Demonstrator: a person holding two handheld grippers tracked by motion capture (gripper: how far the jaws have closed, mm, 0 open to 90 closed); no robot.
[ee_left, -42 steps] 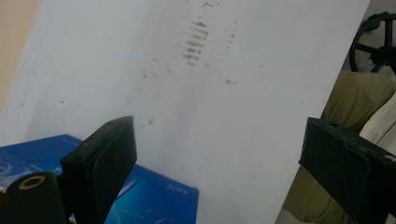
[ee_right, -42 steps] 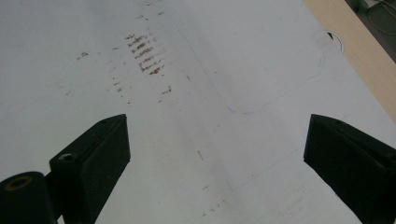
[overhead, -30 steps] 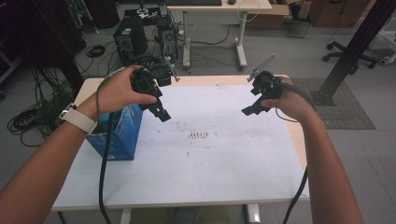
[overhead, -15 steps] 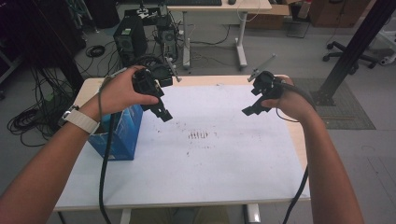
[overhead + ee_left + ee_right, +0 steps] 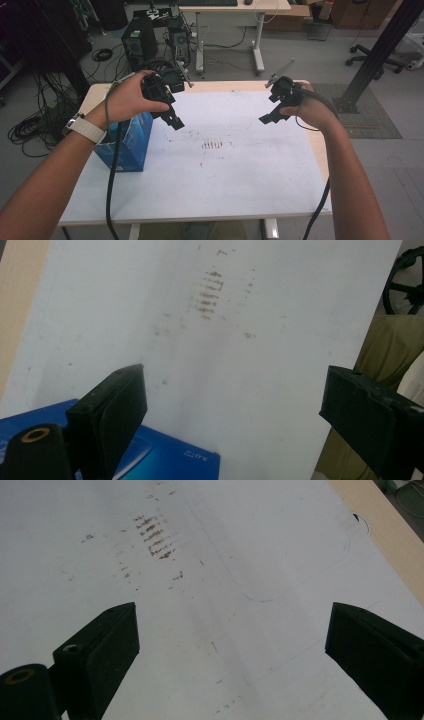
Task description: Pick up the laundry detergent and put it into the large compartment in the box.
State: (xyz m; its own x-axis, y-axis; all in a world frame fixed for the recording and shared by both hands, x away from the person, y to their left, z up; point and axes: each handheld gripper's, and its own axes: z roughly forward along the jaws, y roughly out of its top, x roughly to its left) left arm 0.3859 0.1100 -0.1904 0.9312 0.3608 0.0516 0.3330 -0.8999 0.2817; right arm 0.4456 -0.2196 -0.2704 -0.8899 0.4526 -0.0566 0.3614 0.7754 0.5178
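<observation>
Both grippers, left [image 5: 175, 121] and right [image 5: 266, 118], gape wide (holding nothing).

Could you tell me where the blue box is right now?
In the high view, the blue box stands on the table's left edge, just below the left tongs.

Right gripper [image 5: 235, 645] jaws spread wide with nothing between them, hanging above the white table sheet [image 5: 280, 540], which carries a patch of brown streak marks [image 5: 155, 537] at upper left, a faint blue curved pen line [image 5: 280, 592] mid-right, and the tan table edge [image 5: 380, 535] at far right.
</observation>
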